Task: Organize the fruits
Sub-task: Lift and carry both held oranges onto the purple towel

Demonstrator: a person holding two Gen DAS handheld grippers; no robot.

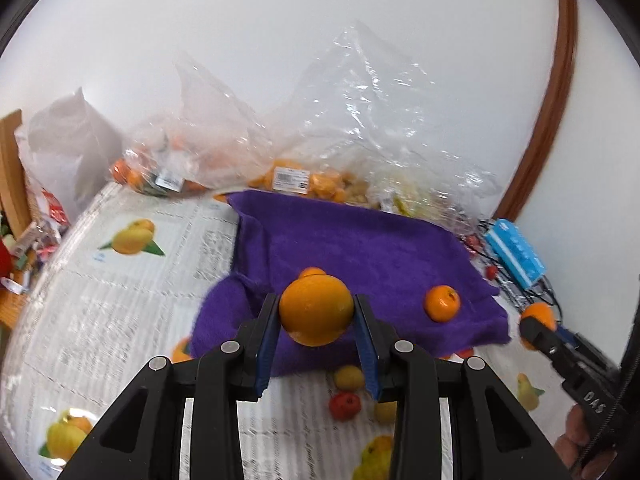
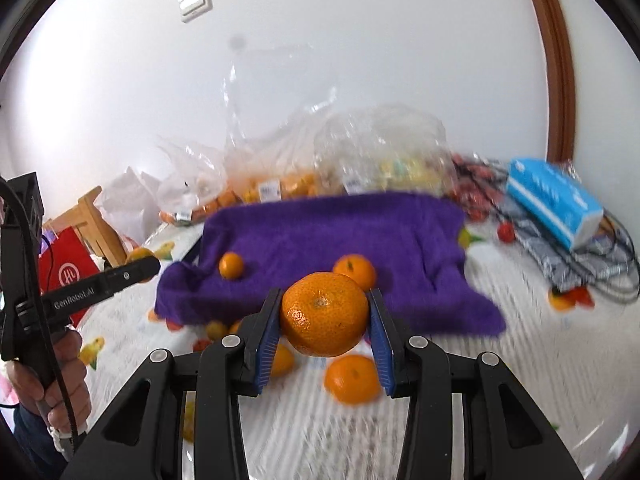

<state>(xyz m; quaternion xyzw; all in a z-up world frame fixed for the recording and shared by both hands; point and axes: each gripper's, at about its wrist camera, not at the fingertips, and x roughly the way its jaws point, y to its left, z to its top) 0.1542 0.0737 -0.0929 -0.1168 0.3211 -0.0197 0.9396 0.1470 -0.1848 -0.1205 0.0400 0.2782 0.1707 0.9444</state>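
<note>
Holding one mandarin in each gripper, left gripper [image 1: 316, 316] and right gripper [image 2: 324, 316] each clamped on its fruit, we carry them above the purple towel's [image 1: 360, 240] near edge, probably to set them there.

A blue tissue pack [image 2: 554, 200] lies right of the purple towel [image 2: 340, 248].

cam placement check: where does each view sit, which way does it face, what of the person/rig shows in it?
Left wrist: on the left gripper, facing along its fingers, which clamp an orange, toward the purple towel; right gripper at right edge.
Right wrist: on the right gripper, holding a mandarin; left gripper and hand at left.
Shared: towel, fruit bags, blue box.
</note>
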